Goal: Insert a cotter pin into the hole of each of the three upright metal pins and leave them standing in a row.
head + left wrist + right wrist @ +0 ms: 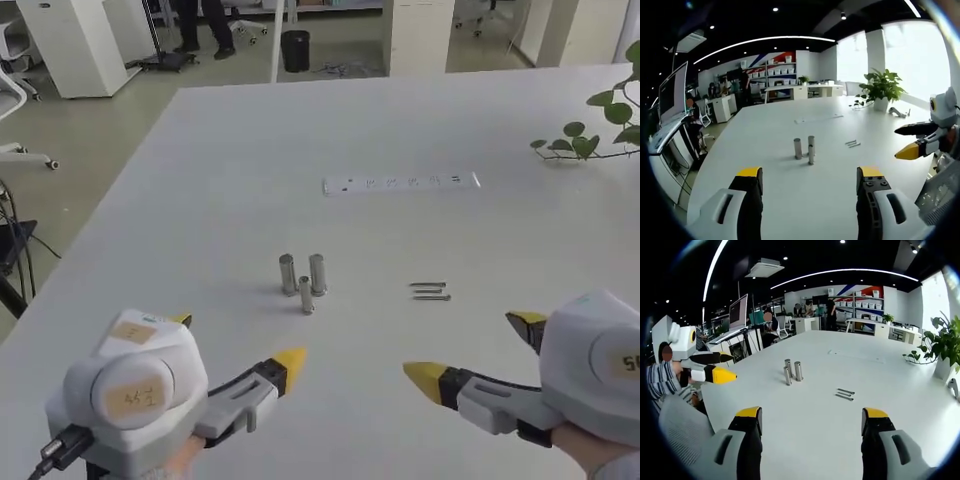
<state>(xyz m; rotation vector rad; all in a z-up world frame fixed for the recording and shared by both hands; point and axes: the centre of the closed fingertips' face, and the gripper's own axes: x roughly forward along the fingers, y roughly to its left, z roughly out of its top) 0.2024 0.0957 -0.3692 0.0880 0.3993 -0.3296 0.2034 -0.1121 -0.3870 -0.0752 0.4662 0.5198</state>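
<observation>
The three metal pins point(304, 278) stand upright in a tight triangular cluster on the white bench point(400, 120), two side by side at the back and a shorter-looking one just in front of them, so they do not form a row yet. The cotter pins point(429, 291), which look like three thin slivers, lie flat and side by side to the right of the metal pins, well apart from them, with their long axes pointing roughly back toward the cluster. Both grippers hover on the near side of the metal pins with nothing in them. The left gripper point(235, 340) has its yellow-tipped jaws spread wide and sits nearer than the cluster and slightly to its left. The right gripper point(476, 348) is equally spread and sits off to the cluster's right, almost directly in line with the cotter pins. The right gripper is therefore judged the nearer one for a first pickup, reaching forward across their length. The bench top is smooth, matte and flat, so such thin pieces will probably be awkward to pinch. Beyond the metal pins lies a white power strip point(400, 184), and farther right a leafy plant point(600, 130). The room is an open office with shelves point(774, 74) at the back.
</observation>
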